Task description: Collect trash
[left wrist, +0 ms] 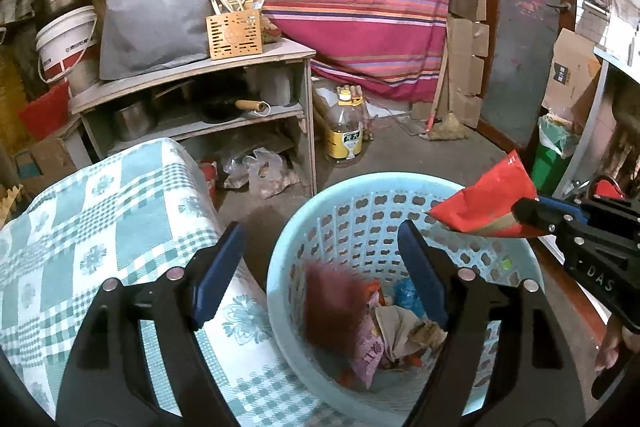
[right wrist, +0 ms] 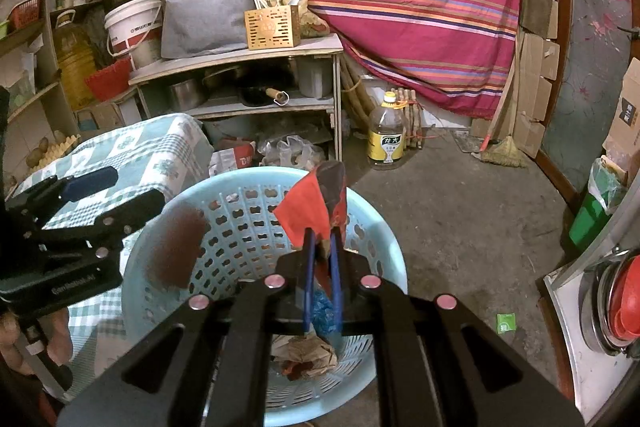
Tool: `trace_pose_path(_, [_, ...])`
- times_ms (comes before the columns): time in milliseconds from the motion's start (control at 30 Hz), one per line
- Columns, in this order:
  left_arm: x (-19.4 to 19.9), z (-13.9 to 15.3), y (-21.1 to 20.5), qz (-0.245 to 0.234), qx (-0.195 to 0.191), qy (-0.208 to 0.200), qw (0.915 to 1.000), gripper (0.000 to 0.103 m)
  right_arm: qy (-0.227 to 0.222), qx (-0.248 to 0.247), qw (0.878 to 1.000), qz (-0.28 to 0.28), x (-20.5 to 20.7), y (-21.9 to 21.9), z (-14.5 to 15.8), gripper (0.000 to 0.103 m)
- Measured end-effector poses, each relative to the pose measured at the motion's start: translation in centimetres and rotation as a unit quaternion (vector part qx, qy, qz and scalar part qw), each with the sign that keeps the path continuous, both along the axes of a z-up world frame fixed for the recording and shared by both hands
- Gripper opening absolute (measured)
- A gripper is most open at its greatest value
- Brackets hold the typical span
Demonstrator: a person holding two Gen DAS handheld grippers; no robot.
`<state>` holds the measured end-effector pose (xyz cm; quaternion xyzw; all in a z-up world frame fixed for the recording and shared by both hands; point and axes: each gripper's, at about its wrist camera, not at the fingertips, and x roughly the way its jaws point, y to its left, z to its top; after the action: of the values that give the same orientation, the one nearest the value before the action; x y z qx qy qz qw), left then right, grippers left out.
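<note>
A light blue perforated basket [left wrist: 360,195] [right wrist: 224,195] stands on the floor and holds several wrappers and crumpled paper [left wrist: 400,331]. A blurred dark red packet [left wrist: 334,303] [right wrist: 178,247] is in mid-air inside the basket. My left gripper [left wrist: 320,239] [right wrist: 116,189] is open and empty over the basket's left rim. My right gripper [right wrist: 322,233] [left wrist: 520,215] is shut on a red wrapper [right wrist: 308,211] [left wrist: 484,199] and holds it above the basket's right side.
A table with a green checked cloth [left wrist: 100,227] touches the basket on the left. A shelf unit [left wrist: 192,83] with pots stands behind. An oil bottle [left wrist: 346,131], a broom [left wrist: 444,127] and a green bin [left wrist: 554,159] are on the floor. A small green sachet [right wrist: 506,323] lies at the right.
</note>
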<state>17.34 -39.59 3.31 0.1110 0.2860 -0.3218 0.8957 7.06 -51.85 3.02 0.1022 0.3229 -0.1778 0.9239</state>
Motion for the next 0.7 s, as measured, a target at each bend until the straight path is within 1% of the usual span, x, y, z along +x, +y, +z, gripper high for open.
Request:
trace_pose_path(33, [0.1,0.1,0.3,0.005,0.000,-0.002,1.0000,0.079,0.000,0.000,1.000,0.001,0.0,0.1,0.0,0.008])
trace_pose_path(100, [0.2,0.3,0.8,0.016,0.000,-0.007,0.9999,0.084,-0.001,-0.001,1.000,0.003,0.0,0.3,-0.1,0.008])
trace_pose_path(200, [0.5,0.7,2.1,0.033,0.003,-0.018,0.9993,0.086,-0.002,0.001,1.000,0.007,0.1,0.5,-0.2,0.008])
trace_pose_path(267, [0.6,1.2,3.2,0.047,0.005,-0.026,0.9986,0.089,-0.001,0.003,1.000,0.012,0.3,0.8,-0.2,0.011])
trace_pose_path(367, [0.9,1.9,5.2,0.069,0.004,-0.035,0.9970,0.093,0.003,0.004,1.000,0.017,0.7,1.3,-0.3,0.011])
trace_pose_path(400, [1.0,2.1,5.8,0.074,0.004,-0.037,0.9966,0.093,0.006,0.006,1.000,0.019,0.9,1.5,-0.4,0.013])
trace_pose_path(433, [1.0,2.3,6.7,0.082,0.006,-0.041,0.9958,0.094,0.011,0.008,1.000,0.022,1.2,1.6,-0.6,0.032])
trace_pose_path(467, [1.0,2.5,7.2,0.087,0.007,-0.044,0.9952,0.095,0.016,0.006,1.000,0.021,1.4,1.9,-0.8,0.059])
trace_pose_path(500, [0.9,2.6,8.0,0.094,0.010,-0.049,0.9943,0.096,0.018,0.000,1.000,0.019,1.6,2.2,-1.0,0.065])
trace_pose_path(600, [0.8,3.1,10.2,0.113,0.017,-0.061,0.9916,0.097,0.027,0.000,0.999,0.019,2.2,2.9,-1.3,0.065])
trace_pose_path(633, [0.8,3.2,10.9,0.119,0.018,-0.064,0.9907,0.097,0.027,0.000,0.999,0.019,2.3,3.1,-1.3,0.068])
trace_pose_path(667, [0.7,3.5,11.9,0.127,0.019,-0.069,0.9894,0.097,0.028,-0.001,0.999,0.019,2.4,3.4,-1.3,0.074])
trace_pose_path(700, [0.6,3.7,12.8,0.133,0.019,-0.072,0.9883,0.097,0.028,-0.003,0.999,0.019,2.5,3.5,-1.2,0.076])
